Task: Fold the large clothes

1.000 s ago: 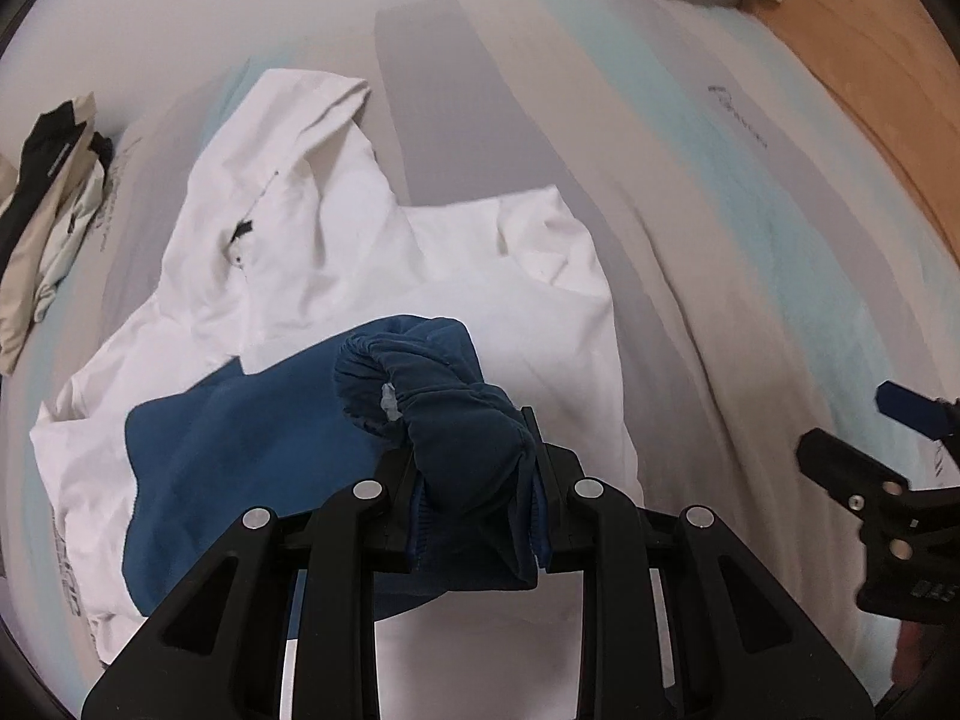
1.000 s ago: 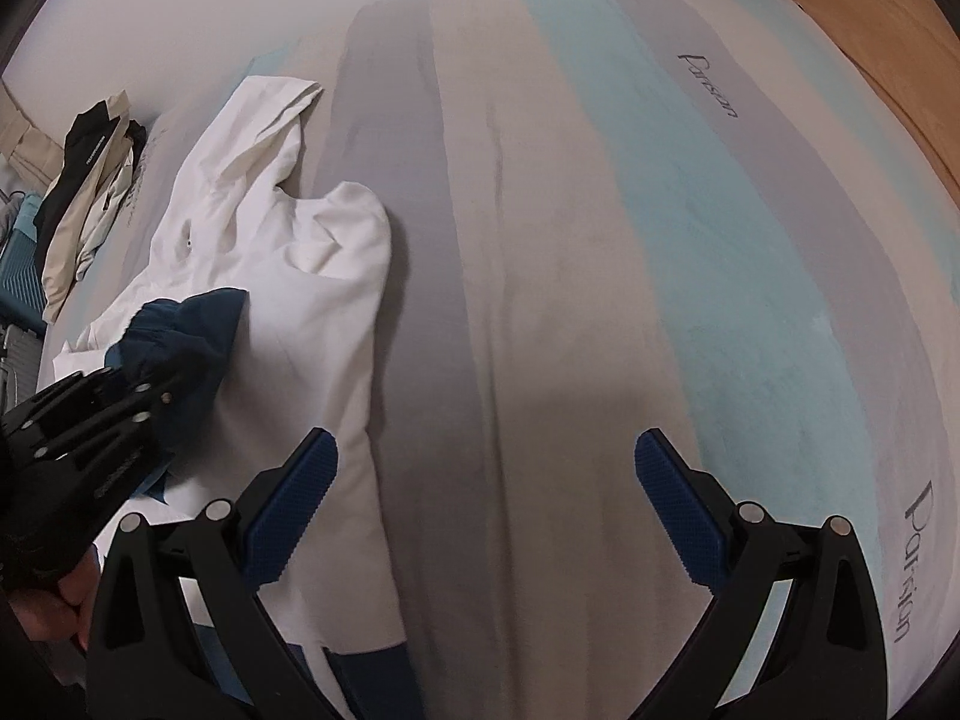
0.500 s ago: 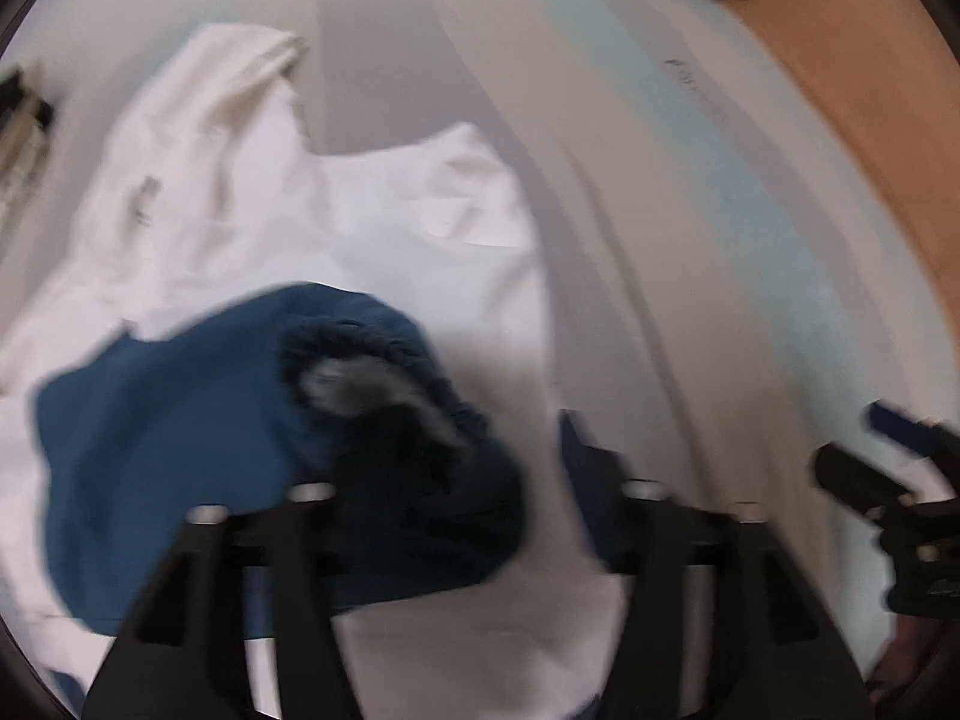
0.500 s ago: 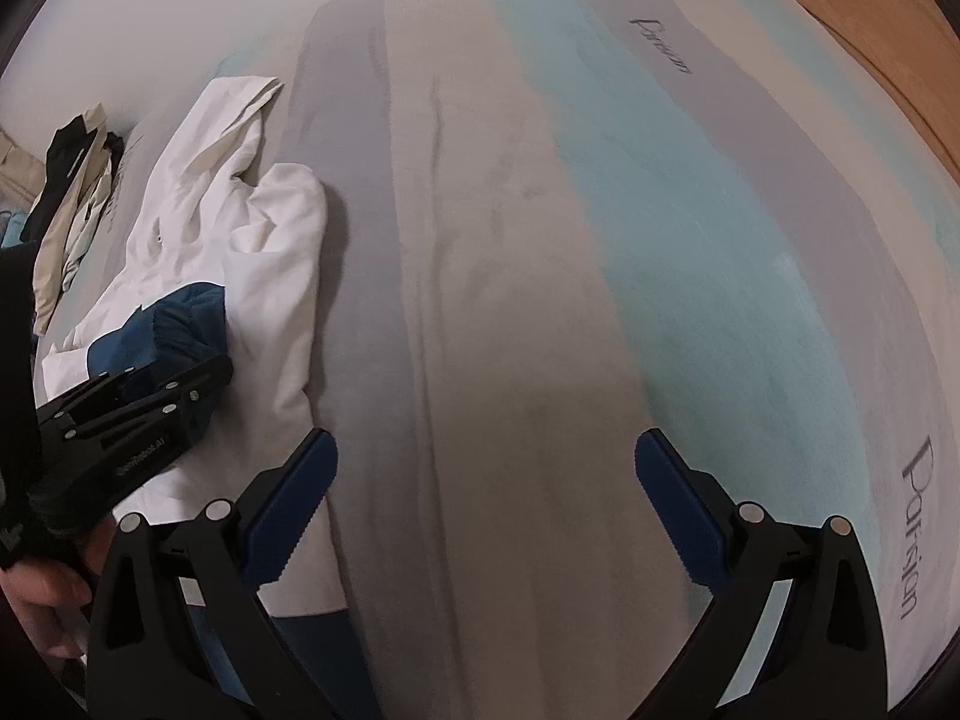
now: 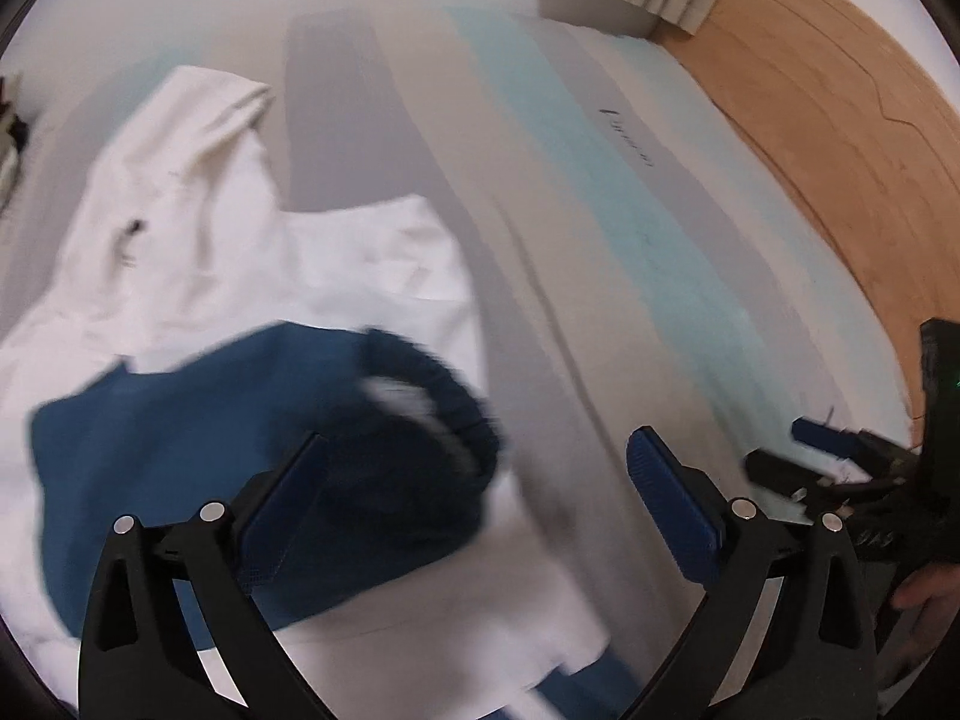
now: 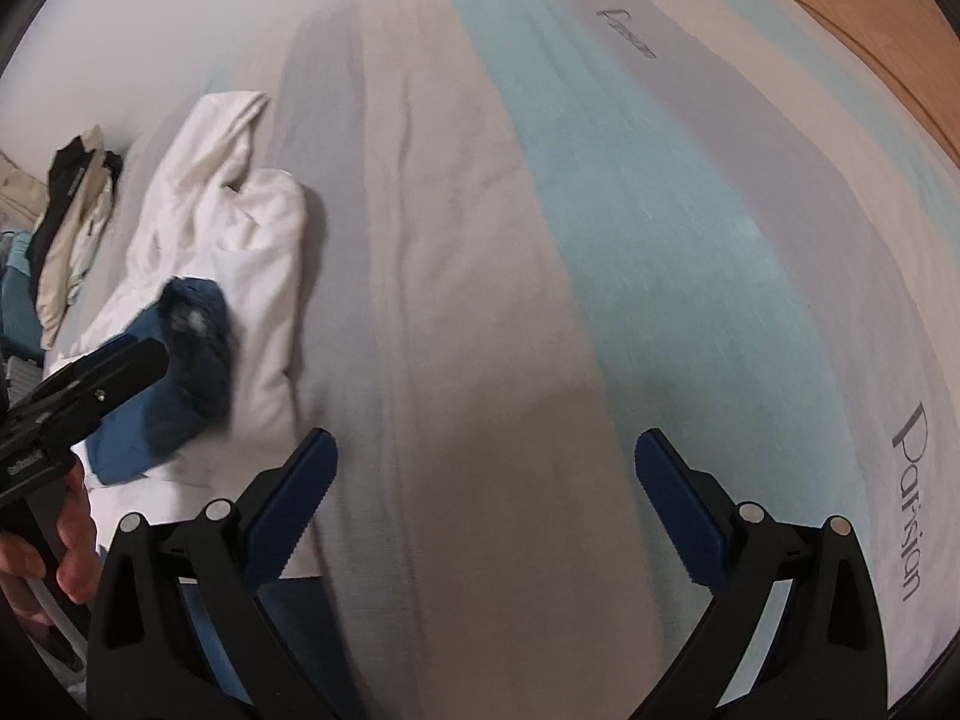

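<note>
Striped bedsheet (image 6: 480, 300) spreads soft and wrinkled, spare clothes (image 6: 72, 228) heaped far left. White hoodie (image 5: 240, 228) lies on the sheet, its ribbed navy cuff (image 5: 420, 420) bunched on top. Left gripper (image 5: 474, 504) opening, pads clear of the cuff; right gripper (image 6: 486, 498) spread over bare sheet

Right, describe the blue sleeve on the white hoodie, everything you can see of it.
The blue sleeve is soft, knit-looking fabric, folded across the front of the white hoodie, which lies flat on the striped bedcover. Its darker ribbed cuff is bunched at the end, with a pale patch in its opening. It rests limp on the white cloth. The left gripper is opening, and its fingers stand clear around the cuff, not pressing it.
</note>
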